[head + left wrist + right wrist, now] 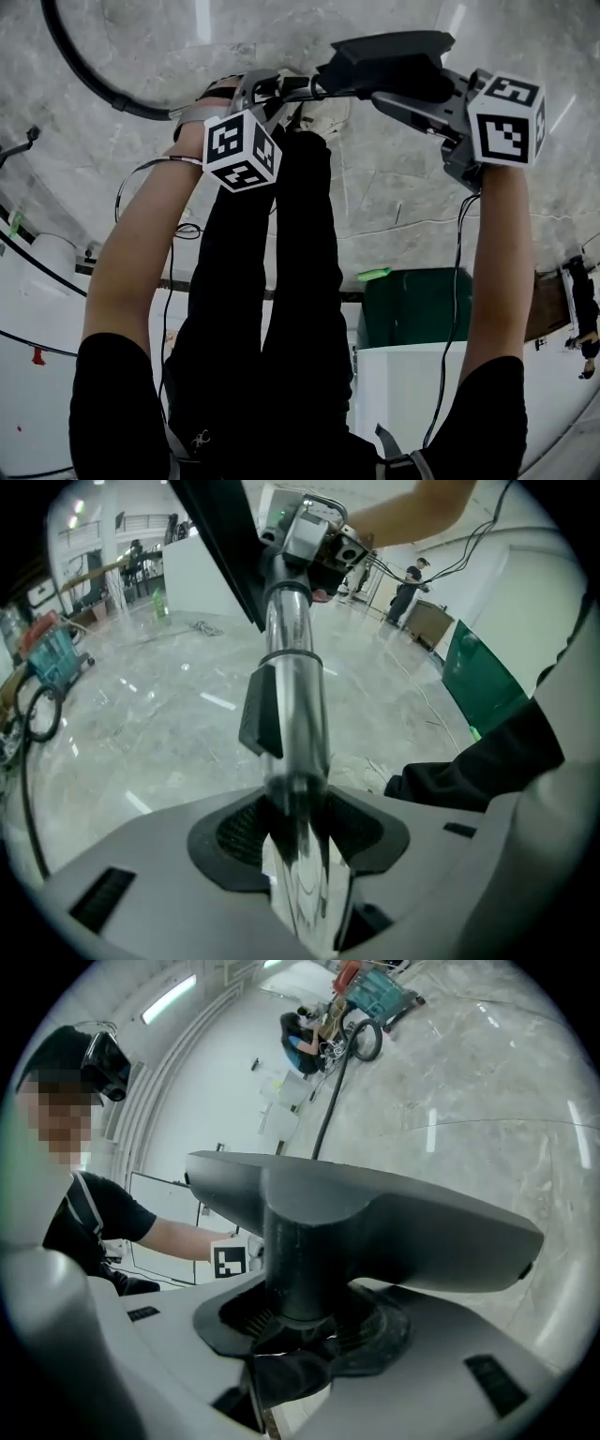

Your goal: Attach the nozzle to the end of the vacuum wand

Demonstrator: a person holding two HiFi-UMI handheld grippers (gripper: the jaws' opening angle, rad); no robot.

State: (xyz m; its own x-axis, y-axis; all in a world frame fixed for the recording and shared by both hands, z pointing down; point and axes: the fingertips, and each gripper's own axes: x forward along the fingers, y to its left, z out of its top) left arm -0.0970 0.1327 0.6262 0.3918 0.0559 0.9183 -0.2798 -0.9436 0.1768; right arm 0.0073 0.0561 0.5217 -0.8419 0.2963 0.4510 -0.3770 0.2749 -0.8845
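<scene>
Left gripper [300, 832] clamped on chrome vacuum wand [292, 686], pads pressed against tube. Right gripper [298, 1326] closed round neck of dark nozzle [394, 1227], wide head crosswise above jaws. Both held out over my legs [281, 281]. Wand's far end lay at nozzle neck, joint itself unclear. Beyond: marble floor [394, 187], black hose [84, 70].

The vacuum wand [292, 667], a polished metal tube with a dark clip on its left side, ran straight away from the left gripper [298, 841], whose fingers [159, 883] were clamped on its near end. Its far end reached the nozzle [394, 58]; whether the joint was seated could not be told. The nozzle was a wide, flat, dark-grey head on a round neck. It was held aloft by that neck in the right gripper [291, 1330].
</scene>
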